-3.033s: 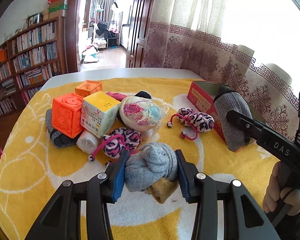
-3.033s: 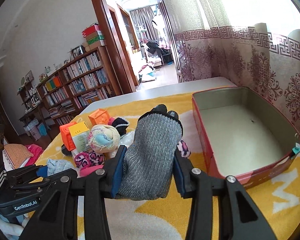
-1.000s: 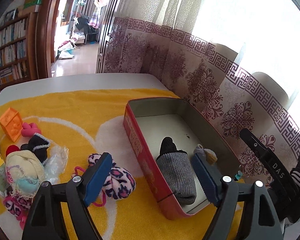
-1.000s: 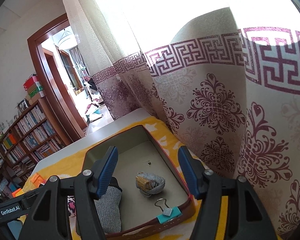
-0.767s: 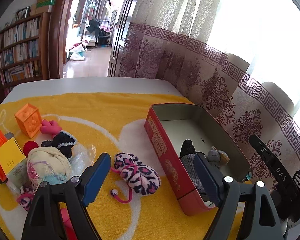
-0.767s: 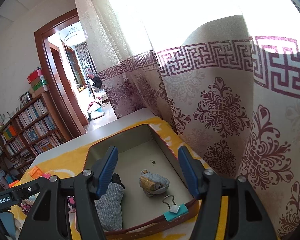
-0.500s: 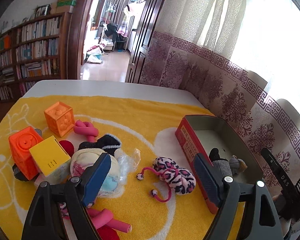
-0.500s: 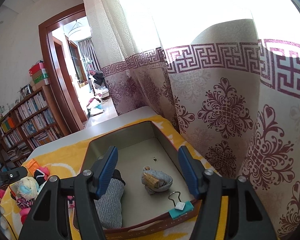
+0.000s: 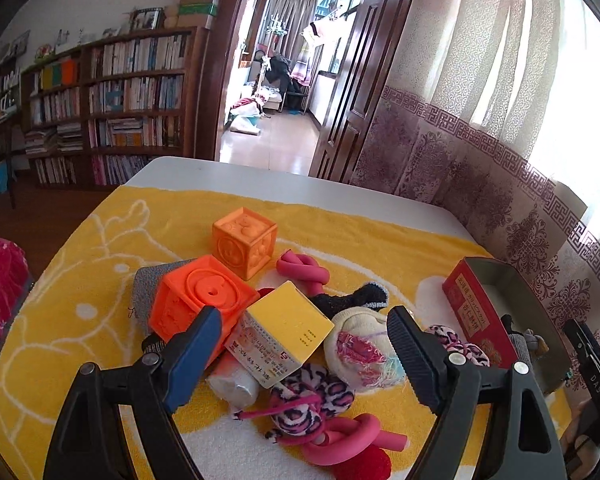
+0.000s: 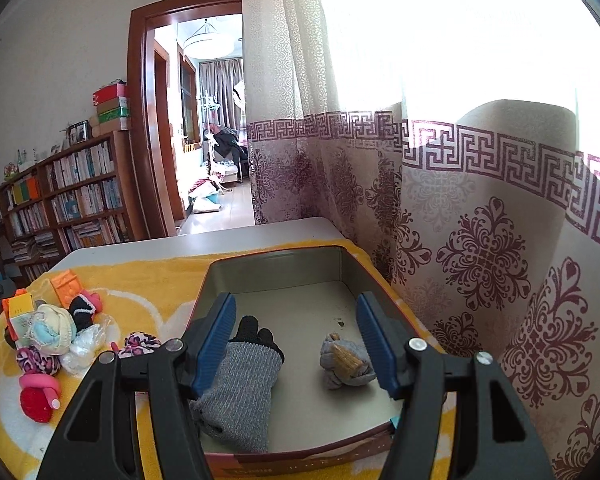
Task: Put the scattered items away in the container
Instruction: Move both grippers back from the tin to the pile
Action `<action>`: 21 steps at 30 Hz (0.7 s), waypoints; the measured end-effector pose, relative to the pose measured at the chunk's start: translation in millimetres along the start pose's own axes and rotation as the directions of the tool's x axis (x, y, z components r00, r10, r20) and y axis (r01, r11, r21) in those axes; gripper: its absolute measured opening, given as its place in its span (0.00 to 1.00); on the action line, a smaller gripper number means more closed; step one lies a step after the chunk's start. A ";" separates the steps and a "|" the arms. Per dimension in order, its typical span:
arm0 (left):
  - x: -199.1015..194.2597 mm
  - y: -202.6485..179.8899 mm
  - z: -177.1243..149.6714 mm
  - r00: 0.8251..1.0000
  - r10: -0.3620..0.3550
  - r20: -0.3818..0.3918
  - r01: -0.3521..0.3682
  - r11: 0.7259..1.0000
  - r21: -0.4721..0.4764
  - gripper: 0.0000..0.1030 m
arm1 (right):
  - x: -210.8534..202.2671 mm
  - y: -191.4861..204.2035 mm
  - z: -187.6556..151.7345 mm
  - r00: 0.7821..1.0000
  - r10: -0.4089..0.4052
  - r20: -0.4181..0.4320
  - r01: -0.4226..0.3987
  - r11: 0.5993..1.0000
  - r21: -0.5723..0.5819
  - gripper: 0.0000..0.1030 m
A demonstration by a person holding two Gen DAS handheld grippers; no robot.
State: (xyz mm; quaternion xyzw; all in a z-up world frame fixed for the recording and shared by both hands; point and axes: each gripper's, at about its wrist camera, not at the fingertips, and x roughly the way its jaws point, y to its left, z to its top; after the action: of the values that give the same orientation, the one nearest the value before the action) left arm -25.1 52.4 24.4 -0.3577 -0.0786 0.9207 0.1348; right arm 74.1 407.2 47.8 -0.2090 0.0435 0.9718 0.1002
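Note:
My left gripper (image 9: 300, 354) is open and empty above a pile of items on a yellow towel: a red-orange cube (image 9: 198, 298), an orange cube (image 9: 245, 246), a yellow box (image 9: 284, 330), a cream yarn ball (image 9: 360, 350), a leopard-print toy (image 9: 308, 400) and pink foam rollers (image 9: 340, 438). The red tin (image 9: 474, 314) stands at the right. My right gripper (image 10: 296, 340) is open and empty over the tin (image 10: 276, 272), which holds a grey glove (image 10: 240, 392) and a grey sock ball (image 10: 346, 364).
A patterned curtain (image 10: 480, 240) hangs close behind the tin on the right. The white table edge (image 9: 284, 180) lies beyond the towel. A bookshelf (image 9: 100, 108) and doorway are at the back. A black sock (image 9: 354, 298) lies in the pile.
Both grippers let go of the grey sock ball and the grey glove, which now lie in the tin. My left gripper has swung left from the tin back over the pile.

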 end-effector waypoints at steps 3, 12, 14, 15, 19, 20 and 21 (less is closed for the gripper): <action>0.8 15.4 -1.2 1.000 0.013 -0.004 -0.013 1.000 -0.025 0.84 | -3.9 31.0 7.2 0.992 0.122 -0.042 -0.125 0.989 -0.079 0.65; 1.4 42.2 -5.2 1.000 0.019 -0.009 -0.019 0.998 -0.065 0.84 | 30.6 108.8 -1.0 0.933 0.277 -0.231 -0.322 0.928 -0.187 0.71; 3.5 48.3 -7.2 1.000 0.013 -0.017 -0.015 0.997 -0.082 0.84 | 47.5 114.1 -6.1 0.920 0.281 -0.274 -0.332 0.930 -0.159 0.71; 4.9 51.2 -7.8 1.000 0.014 -0.021 -0.016 0.996 -0.091 0.84 | 55.3 115.4 -8.1 0.916 0.273 -0.292 -0.327 0.933 -0.151 0.71; 10.1 61.8 -8.7 1.000 -0.001 -0.030 -0.003 0.992 -0.126 0.84 | 75.4 121.5 -16.1 0.915 0.215 -0.342 -0.284 0.944 -0.166 0.71; 10.0 63.4 -8.6 1.000 -0.001 -0.029 -0.003 0.992 -0.130 0.84 | 78.9 122.4 -18.6 0.916 0.199 -0.349 -0.272 0.947 -0.172 0.71; 9.4 64.4 -8.3 1.000 0.002 -0.027 -0.005 0.992 -0.129 0.84 | 81.0 122.8 -20.5 0.916 0.186 -0.356 -0.261 0.949 -0.177 0.71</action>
State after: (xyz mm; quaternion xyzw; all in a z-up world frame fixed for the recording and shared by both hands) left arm -38.4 -5.5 -3.1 -0.3781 -0.1355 0.9091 0.1107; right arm -16.3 299.0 0.8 -0.3744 -0.0245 0.9259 -0.0446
